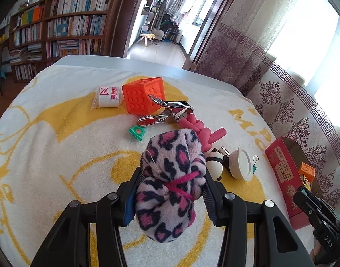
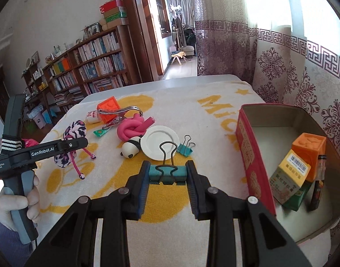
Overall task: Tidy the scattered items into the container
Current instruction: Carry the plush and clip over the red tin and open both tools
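While the left hand-held gripper (image 1: 170, 191) stands partly closed, its pads squeeze a plush toy (image 1: 170, 178): pale pink fleece with black and hot-pink leopard spots, bound round the middle by a pink cord, lifted clear of the yellow-and-white towel (image 1: 58, 122) spread over the surface. Past it on the towel lie a small white packet (image 1: 108, 96), an orange cube (image 1: 143, 96) with embossed faces, a metal clip (image 1: 167, 111) leaning against that cube, a green tag (image 1: 137, 132), a knotted pink foam tube (image 1: 201, 133), a panda figure (image 1: 214, 163), a white lid (image 1: 240, 163) and a small teal binder clip (image 2: 186, 148) just beside it. Farther right, the right hand-held gripper (image 2: 167, 175) is closed on a larger teal binder clip (image 2: 167, 173), its black wire handles standing up, held above the towel. At the right edge sits the red box (image 2: 252, 155), open-topped, with an orange cube (image 2: 308, 151), a yellow carton (image 2: 290, 178) and a dark bottle (image 2: 319, 184) leaning together inside.
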`<state>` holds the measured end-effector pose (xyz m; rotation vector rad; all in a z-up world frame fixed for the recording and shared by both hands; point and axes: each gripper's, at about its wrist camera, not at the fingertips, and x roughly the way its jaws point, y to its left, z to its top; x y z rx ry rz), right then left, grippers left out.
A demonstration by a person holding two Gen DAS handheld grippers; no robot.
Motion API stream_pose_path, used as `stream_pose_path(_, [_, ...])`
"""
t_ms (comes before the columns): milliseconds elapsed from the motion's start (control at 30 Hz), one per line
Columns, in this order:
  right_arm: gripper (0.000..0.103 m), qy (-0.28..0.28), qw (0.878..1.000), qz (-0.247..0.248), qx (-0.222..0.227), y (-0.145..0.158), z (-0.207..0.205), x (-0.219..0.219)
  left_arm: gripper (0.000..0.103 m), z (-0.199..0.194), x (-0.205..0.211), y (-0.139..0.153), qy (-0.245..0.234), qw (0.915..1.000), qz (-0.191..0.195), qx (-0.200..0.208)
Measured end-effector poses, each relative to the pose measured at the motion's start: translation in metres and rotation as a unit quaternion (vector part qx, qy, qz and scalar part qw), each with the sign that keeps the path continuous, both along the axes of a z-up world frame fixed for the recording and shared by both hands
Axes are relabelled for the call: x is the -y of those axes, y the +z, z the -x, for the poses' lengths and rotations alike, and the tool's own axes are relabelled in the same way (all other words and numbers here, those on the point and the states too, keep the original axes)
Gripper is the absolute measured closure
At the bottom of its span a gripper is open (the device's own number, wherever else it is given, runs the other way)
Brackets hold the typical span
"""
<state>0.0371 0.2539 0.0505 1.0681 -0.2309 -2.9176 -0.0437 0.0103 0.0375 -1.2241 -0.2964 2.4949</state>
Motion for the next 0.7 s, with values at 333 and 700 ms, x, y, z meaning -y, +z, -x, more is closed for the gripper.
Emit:
stream_pose_path(333, [0.068,-0.116,0.993,0.009,-0.017,0.009,-0.045,-0.098,0.052,-0.017,-0.042,0.009,-0.042,0.9991,-0.01,0.004])
stream_pose_path(700, [0.068,-0.154,0.988,-0.009,-0.014,0.001,-0.067,-0.153,0.052,-0.038,-0.142,0.046,-0.138,0.9903,-0.013,-0.009])
